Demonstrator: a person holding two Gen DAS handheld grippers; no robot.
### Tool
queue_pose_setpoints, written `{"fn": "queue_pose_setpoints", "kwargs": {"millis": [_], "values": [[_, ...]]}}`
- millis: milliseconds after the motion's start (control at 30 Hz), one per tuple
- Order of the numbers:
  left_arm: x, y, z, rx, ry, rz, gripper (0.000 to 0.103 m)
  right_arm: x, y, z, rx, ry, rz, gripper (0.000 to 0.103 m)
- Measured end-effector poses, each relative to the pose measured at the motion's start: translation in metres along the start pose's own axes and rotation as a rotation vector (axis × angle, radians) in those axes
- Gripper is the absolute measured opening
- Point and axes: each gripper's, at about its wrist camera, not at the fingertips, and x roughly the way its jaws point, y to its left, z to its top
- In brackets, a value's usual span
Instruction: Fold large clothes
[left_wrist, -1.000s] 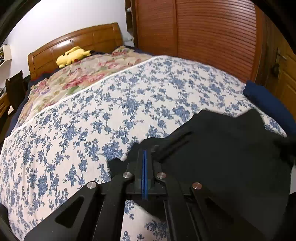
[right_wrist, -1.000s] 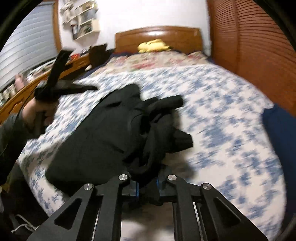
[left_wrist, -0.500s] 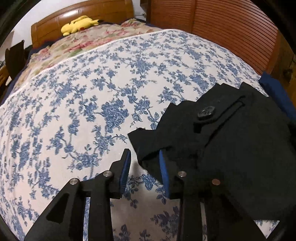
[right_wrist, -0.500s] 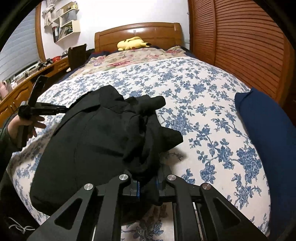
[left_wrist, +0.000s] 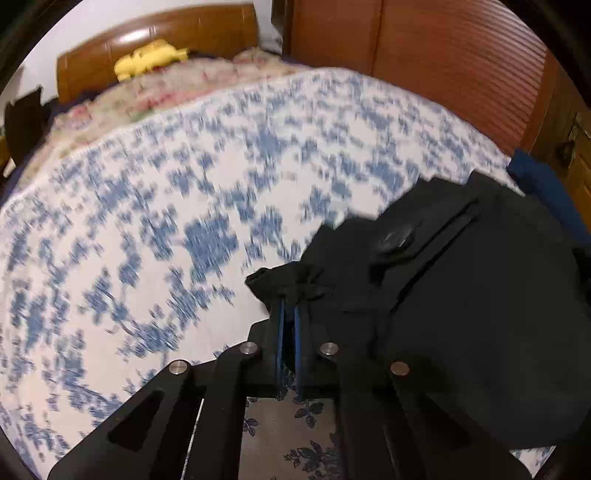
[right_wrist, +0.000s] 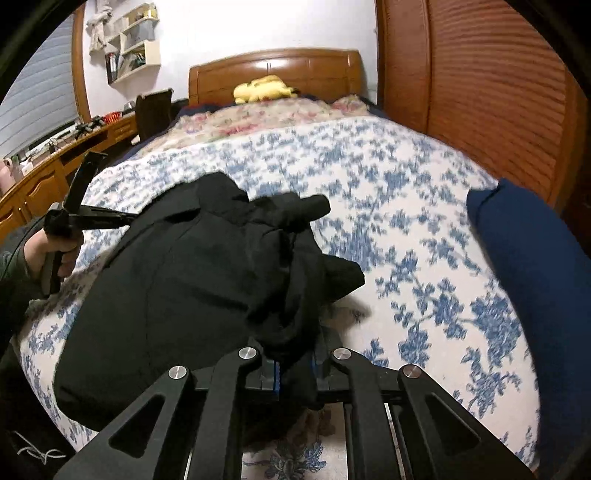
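Black garment (right_wrist: 192, 280) lies bunched on bed (right_wrist: 406, 229), long axis running between our two tools. Left tool (left_wrist: 287, 317) pinches its corner at one end; right tool (right_wrist: 295, 365) clamps gathered fabric at other end. We judge next: pull apart, spread flat.

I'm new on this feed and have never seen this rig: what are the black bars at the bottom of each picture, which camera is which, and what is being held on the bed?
There is no robot arm: a person holds a hand-held two-finger gripper in each hand, with a wide-angle camera on each looking along its fingers. The black bars are those fingers.

One picture is the left gripper's view; its blue pads are shut on a bunched corner of the black garment. The other is the right gripper's view, shut on another bunched part of the same garment. There you also see the person's left hand with its gripper.

The garment lies crumpled on a blue-flowered bedspread, beside a dark blue pillow. A yellow plush toy sits by the headboard.
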Motion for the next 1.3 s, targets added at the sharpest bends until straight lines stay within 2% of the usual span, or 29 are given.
{"fn": "queue_pose_setpoints", "kwargs": {"millis": [100, 333, 500, 633, 733, 867, 1000, 1100, 1167, 1267, 1300], "values": [[-0.027, -0.011, 0.011, 0.014, -0.071, 0.015, 0.004, -0.012, -0.001, 0.006, 0.000, -0.040, 0.011, 0.009], [-0.079, -0.082, 0.063, 0.098, -0.224, 0.015, 0.004, -0.069, -0.029, 0.025, -0.016, -0.150, -0.038, 0.008], [-0.106, -0.159, 0.116, 0.145, -0.337, -0.043, 0.004, -0.144, -0.073, 0.038, -0.041, -0.240, -0.175, 0.008], [-0.108, -0.241, 0.150, 0.217, -0.393, -0.116, 0.004, -0.202, -0.123, 0.035, -0.030, -0.267, -0.324, 0.008], [-0.099, -0.299, 0.170, 0.257, -0.410, -0.164, 0.004, -0.230, -0.162, 0.024, 0.007, -0.252, -0.413, 0.008], [-0.077, -0.366, 0.186, 0.294, -0.392, -0.224, 0.004, -0.253, -0.210, -0.002, 0.070, -0.202, -0.512, 0.008], [-0.046, -0.413, 0.185, 0.348, -0.342, -0.216, 0.004, -0.248, -0.255, -0.031, 0.143, -0.100, -0.540, 0.009], [-0.028, -0.423, 0.180, 0.379, -0.300, -0.197, 0.004, -0.230, -0.273, -0.052, 0.180, -0.018, -0.528, 0.010], [-0.026, -0.417, 0.178, 0.362, -0.278, -0.204, 0.007, -0.228, -0.279, -0.063, 0.200, 0.003, -0.537, 0.012], [-0.036, -0.399, 0.167, 0.351, -0.250, -0.243, 0.021, -0.236, -0.286, -0.064, 0.232, 0.004, -0.535, 0.029], [-0.043, -0.391, 0.161, 0.357, -0.246, -0.254, 0.025, -0.242, -0.287, -0.063, 0.241, -0.006, -0.540, 0.043]]}}
